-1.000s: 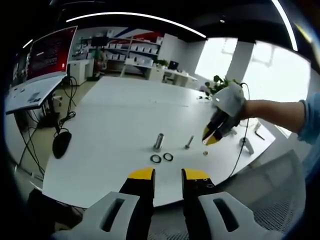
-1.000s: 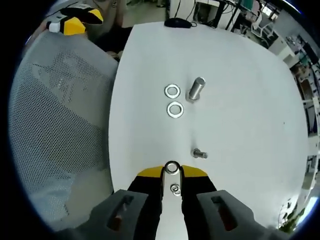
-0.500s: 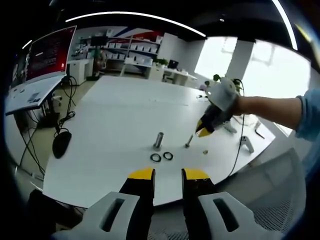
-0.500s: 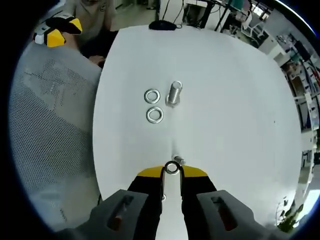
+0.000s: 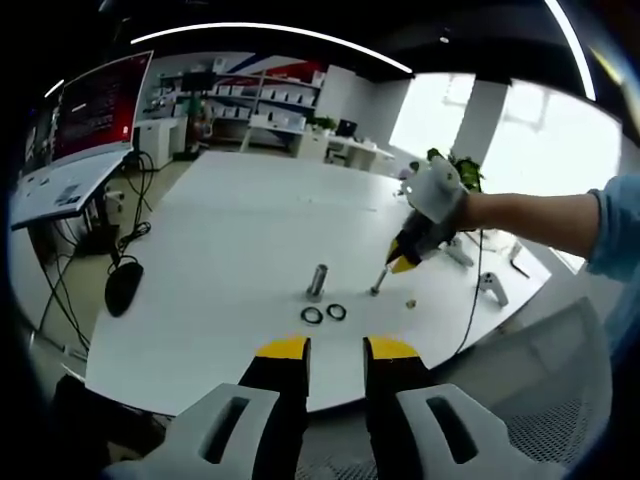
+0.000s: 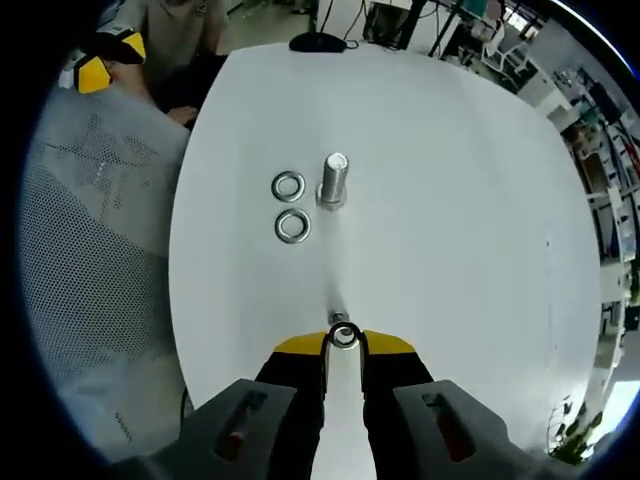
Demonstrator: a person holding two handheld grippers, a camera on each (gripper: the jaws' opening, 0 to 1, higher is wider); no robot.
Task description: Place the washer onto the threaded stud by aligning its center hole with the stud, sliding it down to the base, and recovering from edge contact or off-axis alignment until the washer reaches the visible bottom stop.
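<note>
Since a second ago your right gripper (image 6: 342, 338) has carried its pinched washer (image 6: 343, 336) forward, directly above the small threaded stud (image 5: 377, 284). Left gripper (image 5: 335, 350) waits near, parted, empty. Any tilt catches the rim. Farther off lie two washers (image 6: 289, 206) and a larger bolt (image 6: 332, 180).

The right tool (image 6: 343, 340) grips a small washer (image 6: 343, 336) between its yellow tips, just over the top of a stud (image 6: 338, 319) on the white surface (image 6: 450, 220). Farther ahead, two loose washers (image 6: 290, 206) lie beside a bigger upright bolt (image 6: 333, 181).
</note>
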